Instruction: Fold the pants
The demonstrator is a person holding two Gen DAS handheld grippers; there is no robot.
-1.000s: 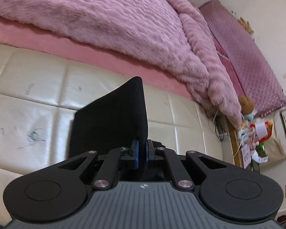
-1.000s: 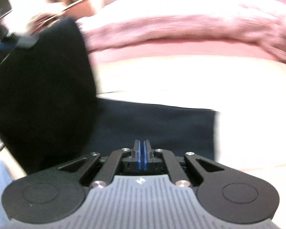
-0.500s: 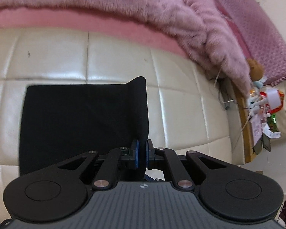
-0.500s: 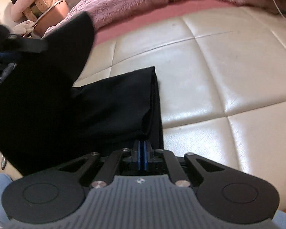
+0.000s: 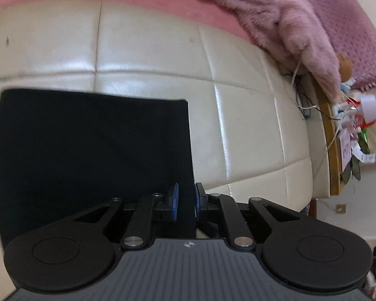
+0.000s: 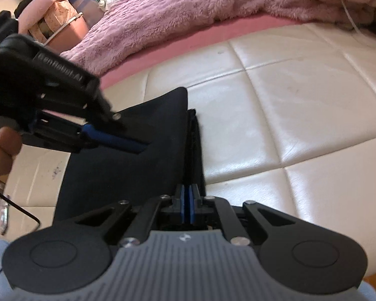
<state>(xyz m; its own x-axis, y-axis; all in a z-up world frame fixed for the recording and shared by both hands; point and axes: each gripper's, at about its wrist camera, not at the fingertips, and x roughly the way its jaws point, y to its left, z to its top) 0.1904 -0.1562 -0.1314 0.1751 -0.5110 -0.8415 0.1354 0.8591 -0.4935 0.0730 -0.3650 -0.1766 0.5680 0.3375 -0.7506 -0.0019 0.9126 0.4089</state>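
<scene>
The black pants (image 5: pixel 92 145) lie folded in a flat rectangle on the cream quilted cushion (image 5: pixel 250 125). My left gripper (image 5: pixel 186 200) sits at the fold's near right corner; its jaws are opening, and the cloth edge runs between the blue pads without being pinched. In the right wrist view the pants (image 6: pixel 127 165) show a top layer still raised along its right edge. My right gripper (image 6: pixel 187 202) is shut on the near end of that edge. The left gripper (image 6: pixel 140 148), held by a hand (image 6: pixel 0 150), points down onto the top layer.
A fluffy pink blanket (image 6: pixel 200 7) and a pink sheet border the cushion at the back. A wooden side shelf (image 5: pixel 331 135) with cables, a roll of tape and small clutter stands past the cushion's right end. Bags and boxes (image 6: pixel 60 17) sit at the far left.
The left gripper came down and laid the lifted flap flat over the pants, then its pads parted. The right gripper, still shut, shifted a little along the fold edge.
</scene>
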